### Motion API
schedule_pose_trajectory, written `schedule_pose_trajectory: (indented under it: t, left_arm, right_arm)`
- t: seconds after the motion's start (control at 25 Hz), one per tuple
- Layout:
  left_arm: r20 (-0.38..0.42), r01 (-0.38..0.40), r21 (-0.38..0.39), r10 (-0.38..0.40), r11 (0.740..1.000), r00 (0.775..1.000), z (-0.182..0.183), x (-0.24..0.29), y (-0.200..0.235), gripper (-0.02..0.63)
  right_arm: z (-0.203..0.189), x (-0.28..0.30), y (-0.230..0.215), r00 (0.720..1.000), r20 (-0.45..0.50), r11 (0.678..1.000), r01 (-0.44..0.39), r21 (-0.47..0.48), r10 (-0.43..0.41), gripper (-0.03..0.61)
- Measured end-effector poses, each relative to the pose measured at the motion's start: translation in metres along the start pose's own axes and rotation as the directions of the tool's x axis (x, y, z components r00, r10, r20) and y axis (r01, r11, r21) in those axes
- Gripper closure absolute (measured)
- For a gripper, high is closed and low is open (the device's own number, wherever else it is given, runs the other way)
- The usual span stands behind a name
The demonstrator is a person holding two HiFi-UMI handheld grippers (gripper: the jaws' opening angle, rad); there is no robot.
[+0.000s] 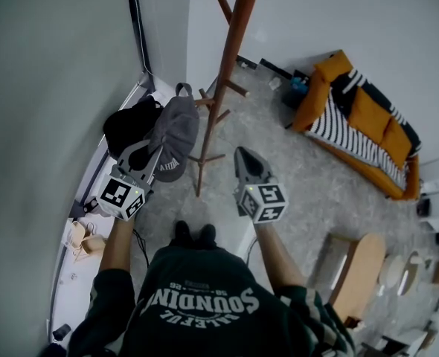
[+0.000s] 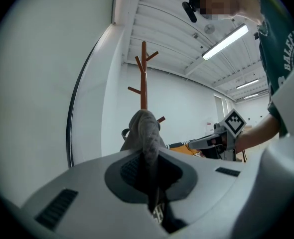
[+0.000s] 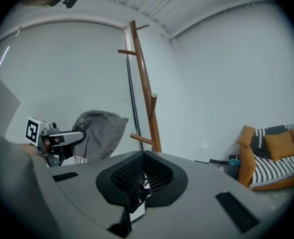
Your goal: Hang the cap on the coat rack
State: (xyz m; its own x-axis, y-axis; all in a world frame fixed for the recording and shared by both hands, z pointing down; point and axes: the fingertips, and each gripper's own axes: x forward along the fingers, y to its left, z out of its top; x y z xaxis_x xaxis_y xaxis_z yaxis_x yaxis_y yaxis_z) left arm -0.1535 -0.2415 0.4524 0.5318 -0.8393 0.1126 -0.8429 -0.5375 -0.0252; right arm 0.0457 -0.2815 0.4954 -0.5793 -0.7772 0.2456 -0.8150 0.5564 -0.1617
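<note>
1. Here we are with the soft grey cloth cap [image 1: 172, 129] up in the air; the left gripper [image 1: 151, 155] is clenched on it, and its own view plainly shows a fold of grey fabric pinched flat between the jaws.
2. In the head view the cap sits just left of the tall brown wooden coat rack [image 1: 225, 65]; it is near the lower pegs [image 1: 238, 90] but apart from them; nothing is hung yet.
3. The right gripper [image 1: 245, 161] hangs empty alongside, jaws drawn together with nothing between them; from its view we see the cap drooping off the left gripper's tips.
4. How will it handle? We judge it light and limp; the crown sags and folds under its own weight, so it keeps no shape of its own; only the brim is likely to be stiff.
5. Cloth like this looks neither slippery nor fragile; a firm pinch should not mark it, and a bump against a peg should do no harm.
6. Where to hold it: we reckon the present pinch near the edge serves; it leaves the hollow of the crown and the strap loop [image 1: 182, 89] free to drop over a peg.
7. The risk, as we see it, is the floppy crown closing on itself; we would want the opening facing the peg; the right gripper could spread the far edge if it collapses.
</note>
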Motion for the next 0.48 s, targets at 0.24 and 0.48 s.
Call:
schedule_pose_trajectory:
  t: [0.24,0.48]
  left_arm:
    - [-0.032,0.032,-0.037,-0.033,0.999,0.999,-0.022,0.012,-0.008,0.607]
    - [-0.051,0.055,-0.07,-0.058,0.996,0.997,-0.039,0.021,-0.015,0.607]
  right_arm:
    - [-0.01,-0.007,-0.002,1.0,-0.02,1.0,0.019,0.007,-0.018,0.578]
    - [-0.017,-0.013,-0.013,0.998,-0.034,0.998,0.052,0.024,-0.051,0.578]
